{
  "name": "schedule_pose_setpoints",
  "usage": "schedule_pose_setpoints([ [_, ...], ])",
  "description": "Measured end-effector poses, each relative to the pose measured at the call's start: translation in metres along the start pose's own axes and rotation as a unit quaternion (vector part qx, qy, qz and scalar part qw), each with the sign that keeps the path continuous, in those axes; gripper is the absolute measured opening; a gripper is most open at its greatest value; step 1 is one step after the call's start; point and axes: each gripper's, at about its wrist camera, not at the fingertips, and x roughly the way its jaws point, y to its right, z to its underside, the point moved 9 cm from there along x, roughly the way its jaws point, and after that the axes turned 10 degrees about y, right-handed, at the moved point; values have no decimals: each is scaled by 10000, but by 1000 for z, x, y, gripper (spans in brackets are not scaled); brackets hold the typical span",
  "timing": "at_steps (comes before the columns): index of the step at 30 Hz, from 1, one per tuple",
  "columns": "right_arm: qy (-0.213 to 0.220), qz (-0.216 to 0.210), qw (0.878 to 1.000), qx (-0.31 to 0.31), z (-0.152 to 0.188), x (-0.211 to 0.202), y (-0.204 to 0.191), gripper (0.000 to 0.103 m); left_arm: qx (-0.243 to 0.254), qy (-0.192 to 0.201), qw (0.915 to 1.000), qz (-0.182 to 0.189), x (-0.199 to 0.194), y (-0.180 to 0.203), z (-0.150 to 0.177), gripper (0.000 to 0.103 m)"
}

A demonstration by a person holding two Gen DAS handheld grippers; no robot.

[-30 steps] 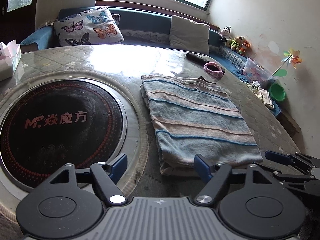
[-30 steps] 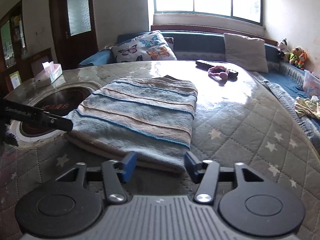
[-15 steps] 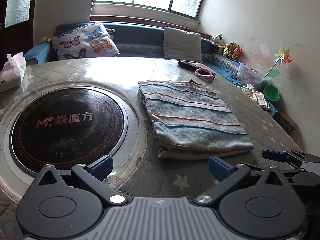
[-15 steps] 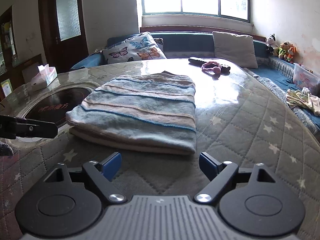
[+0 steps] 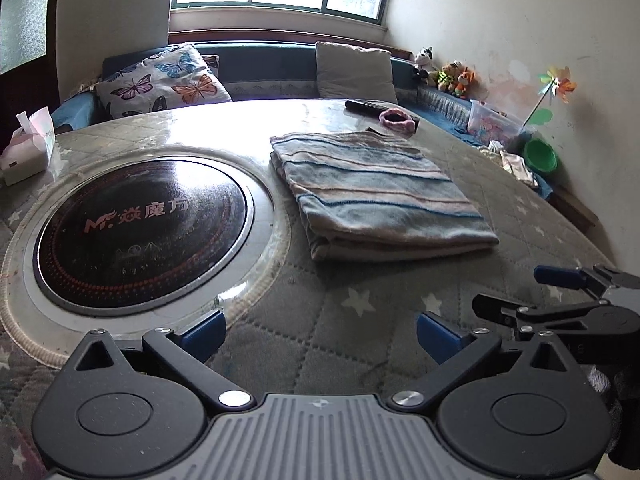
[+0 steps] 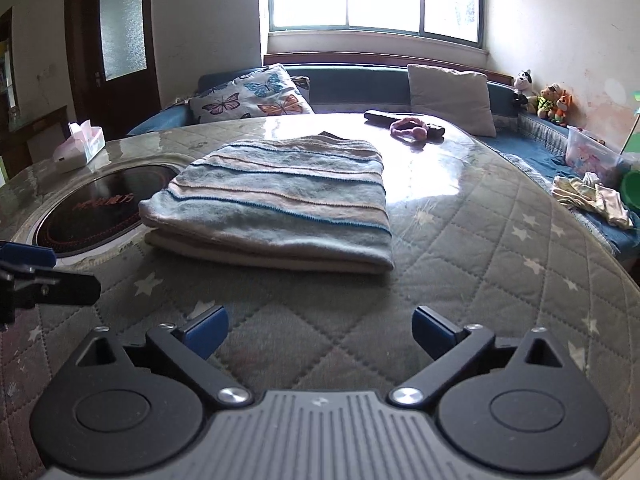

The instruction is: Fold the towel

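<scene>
Striped blue and pink towel (image 5: 372,192) is sitting folded into a thick rectangle in the middle of the frame in both views, lying flat on the quilted star-print table cover (image 6: 460,280). Its near folded edge is showing stacked layers, and a bare strip of quilting is lying between that edge and both tools, so nothing is touching it.

Left gripper (image 5: 318,330) is sitting at the bottom of its own view with its blue fingers (image 5: 204,330) spread wide apart, holding nothing. Right gripper (image 6: 320,328) is doing the same at the bottom of its frame, fingers wide apart and empty. Each one is poking into the other's view at the edge: the right one at lower right of the left view, the left one at centre left of the right view.

Left of the towel, the round black cooktop (image 5: 140,232) is set into the table, its rim just beside the towel's left edge. Open quilted surface is running to the right of the towel out to the table's curved edge.

Further back, a tissue box (image 6: 80,146) is sitting at the left, a pink hair band (image 6: 408,128) and a dark remote (image 5: 366,106) near the far edge. Behind the table, a butterfly cushion (image 6: 252,98) and a plain one are leaning on a blue bench under a bright window.
</scene>
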Motion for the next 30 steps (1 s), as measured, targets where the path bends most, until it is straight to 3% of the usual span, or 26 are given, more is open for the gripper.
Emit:
schedule_pose_setpoints([
  [30,80,200,9995,-209,16,-24,-21,103,163,91,9996,-189,-28,8,25,103],
])
